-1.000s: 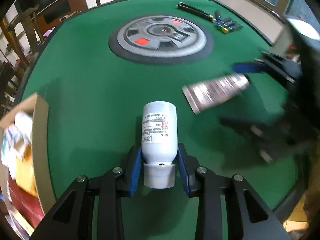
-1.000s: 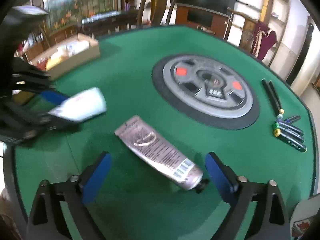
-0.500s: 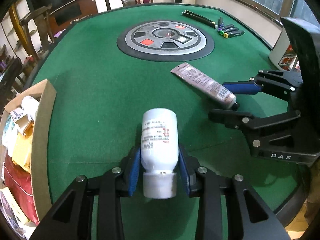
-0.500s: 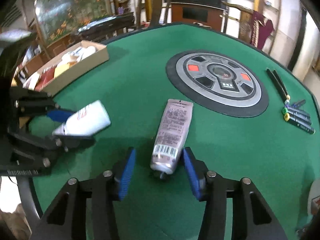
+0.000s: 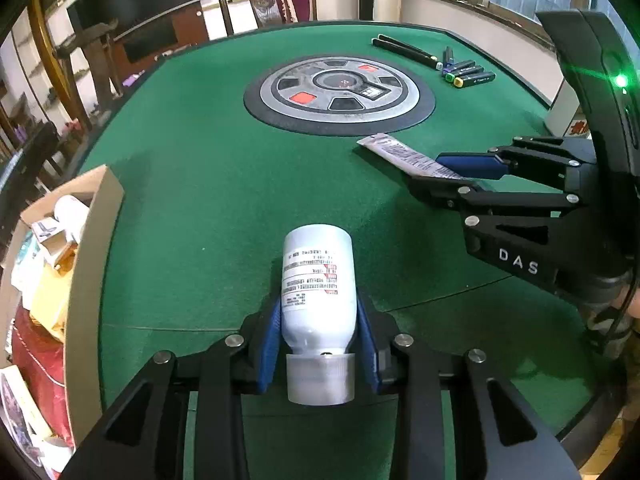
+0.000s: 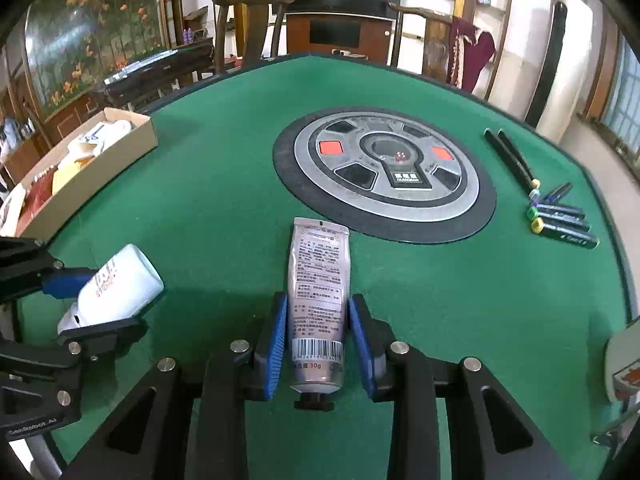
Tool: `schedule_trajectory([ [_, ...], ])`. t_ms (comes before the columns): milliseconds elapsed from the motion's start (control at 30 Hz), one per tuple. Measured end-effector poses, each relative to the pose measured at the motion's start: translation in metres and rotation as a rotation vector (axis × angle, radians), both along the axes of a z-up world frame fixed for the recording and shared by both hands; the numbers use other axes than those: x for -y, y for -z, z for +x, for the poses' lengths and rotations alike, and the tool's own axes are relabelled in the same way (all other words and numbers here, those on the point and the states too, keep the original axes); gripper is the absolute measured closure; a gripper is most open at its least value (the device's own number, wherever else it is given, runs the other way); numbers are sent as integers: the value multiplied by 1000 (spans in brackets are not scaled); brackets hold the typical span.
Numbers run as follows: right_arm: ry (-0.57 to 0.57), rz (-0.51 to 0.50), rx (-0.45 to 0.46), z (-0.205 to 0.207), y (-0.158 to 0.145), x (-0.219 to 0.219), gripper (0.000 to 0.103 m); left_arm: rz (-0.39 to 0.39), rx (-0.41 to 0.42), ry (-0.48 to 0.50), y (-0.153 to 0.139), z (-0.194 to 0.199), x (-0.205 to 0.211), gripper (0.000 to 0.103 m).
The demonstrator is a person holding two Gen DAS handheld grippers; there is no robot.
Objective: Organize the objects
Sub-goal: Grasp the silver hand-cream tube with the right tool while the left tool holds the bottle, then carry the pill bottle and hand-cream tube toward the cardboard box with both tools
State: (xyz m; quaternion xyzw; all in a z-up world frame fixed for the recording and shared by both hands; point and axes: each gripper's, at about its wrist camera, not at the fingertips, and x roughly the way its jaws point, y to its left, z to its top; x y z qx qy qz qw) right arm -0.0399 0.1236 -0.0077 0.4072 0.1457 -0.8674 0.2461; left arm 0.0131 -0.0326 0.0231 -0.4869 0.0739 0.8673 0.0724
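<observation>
A white bottle (image 5: 318, 264) with a printed label and grey cap is held above the green felt table (image 5: 200, 168), my left gripper (image 5: 318, 312) shut on it near the cap. The right wrist view shows that same bottle (image 6: 120, 280) at the left. A silver tube (image 6: 318, 264) lies lengthwise between the blue pads of my right gripper (image 6: 318, 320). Those jaws are closing, and both pads touch the tube just above its black cap. From the left wrist view, the tube (image 5: 396, 152) sticks out of the right gripper (image 5: 430, 172) toward the table's middle.
An open cardboard box (image 5: 92, 240) full of packets sits at the table's left edge. A round grey console (image 5: 340, 92) fills the table's centre. Several markers (image 5: 464, 74) and two black sticks (image 5: 404, 50) lie at the far right. A white box (image 5: 564, 108) stands beyond my right gripper.
My right gripper swung in line with the tube and its wide-open jaws closed in on both sides of it. The left gripper kept hold of the bottle and tilted slightly.
</observation>
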Motion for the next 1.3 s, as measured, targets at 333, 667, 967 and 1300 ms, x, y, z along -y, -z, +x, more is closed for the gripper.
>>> schedule_trajectory([
  [333, 33, -85, -34, 9, -15, -9, 73, -60, -47, -32, -1, 10, -2, 70],
  [667, 27, -118, -46, 17, -21, -5, 95, -103, -104, -83, -9, 18, 2, 70],
  [967, 52, -143, -7, 4, -16, -11, 88, -86, -97, -88, -9, 22, 8, 70],
  [1300, 25, -34, 8, 4, 0, 9, 83, -54, -83, -87, -5, 21, 11, 70],
])
